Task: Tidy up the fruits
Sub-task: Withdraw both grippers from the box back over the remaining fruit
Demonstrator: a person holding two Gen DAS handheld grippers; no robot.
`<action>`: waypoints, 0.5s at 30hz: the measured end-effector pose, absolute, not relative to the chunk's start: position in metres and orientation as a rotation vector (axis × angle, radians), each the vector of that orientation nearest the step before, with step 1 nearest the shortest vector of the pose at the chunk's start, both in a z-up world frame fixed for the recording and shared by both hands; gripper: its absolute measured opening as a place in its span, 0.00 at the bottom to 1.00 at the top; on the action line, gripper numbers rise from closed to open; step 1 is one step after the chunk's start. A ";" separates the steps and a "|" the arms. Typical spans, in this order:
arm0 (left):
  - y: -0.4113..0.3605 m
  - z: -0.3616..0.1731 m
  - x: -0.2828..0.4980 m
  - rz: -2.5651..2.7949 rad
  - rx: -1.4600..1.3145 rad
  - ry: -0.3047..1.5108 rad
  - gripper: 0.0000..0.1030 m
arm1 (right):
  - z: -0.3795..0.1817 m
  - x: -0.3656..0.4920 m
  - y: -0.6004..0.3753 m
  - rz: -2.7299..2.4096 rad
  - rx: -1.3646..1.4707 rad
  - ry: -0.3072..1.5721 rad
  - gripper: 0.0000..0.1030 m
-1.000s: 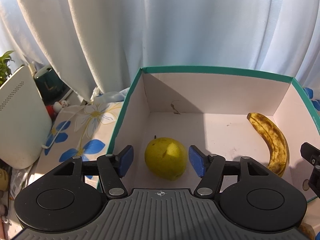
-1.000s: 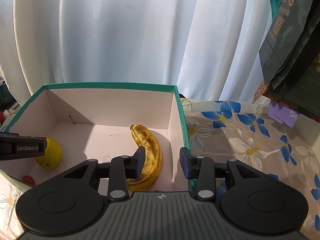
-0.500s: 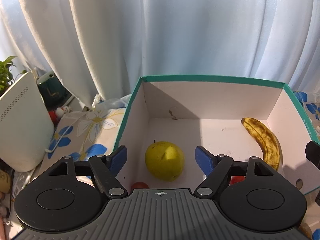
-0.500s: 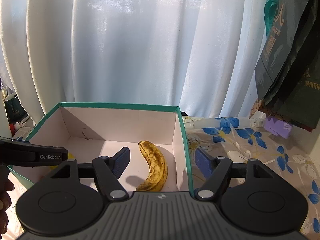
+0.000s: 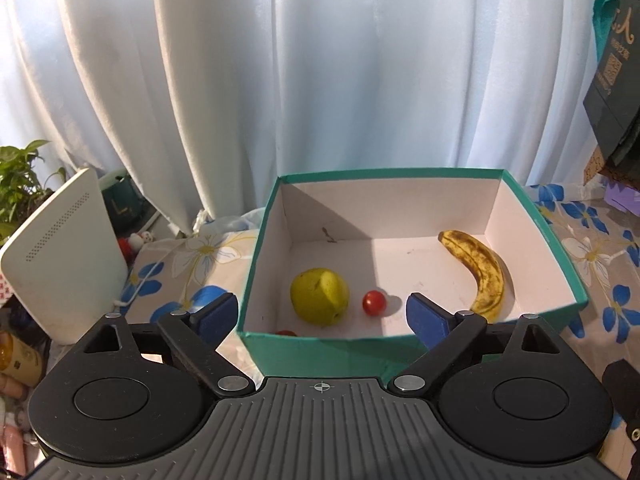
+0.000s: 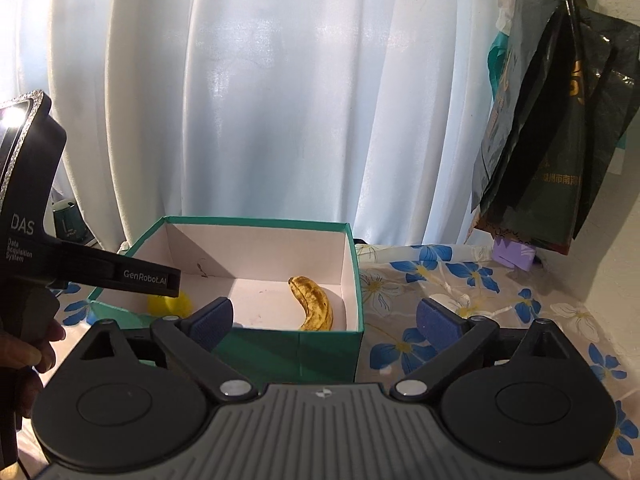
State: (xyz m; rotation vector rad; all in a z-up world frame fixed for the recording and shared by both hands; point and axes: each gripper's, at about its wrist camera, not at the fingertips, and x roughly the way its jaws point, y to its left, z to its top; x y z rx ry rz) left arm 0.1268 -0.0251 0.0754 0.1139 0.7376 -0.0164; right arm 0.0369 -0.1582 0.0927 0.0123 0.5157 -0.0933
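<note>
Fruit sits inside a teal box [image 5: 408, 346] with a white interior, set on a cloth printed with blue and white flowers [image 6: 460, 280]; a yellow-green pear [image 5: 319, 295] lies toward the box's left front, a small red tomato [image 5: 374, 302] just beside it on the right, and a brown-speckled banana [image 5: 482, 274] curves along the right wall — well apart from the other two; a second red fruit [image 5: 286, 333] barely shows above the near rim, too hidden to name. Left gripper [image 5: 320, 316] hangs before the box's near wall, its blue pads [image 5: 426, 322] spreading apart with nothing gripped between them; right gripper [image 6: 324, 322] hovers at the box's right front corner, jaws likewise opening and empty. White curtains [image 5: 320, 80] hang behind; a dark bag [image 6: 552, 128] hangs at the right.
</note>
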 end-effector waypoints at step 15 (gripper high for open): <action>0.006 0.026 0.001 -0.158 0.174 0.731 0.94 | 0.043 -0.070 -0.158 -0.071 0.082 0.669 1.00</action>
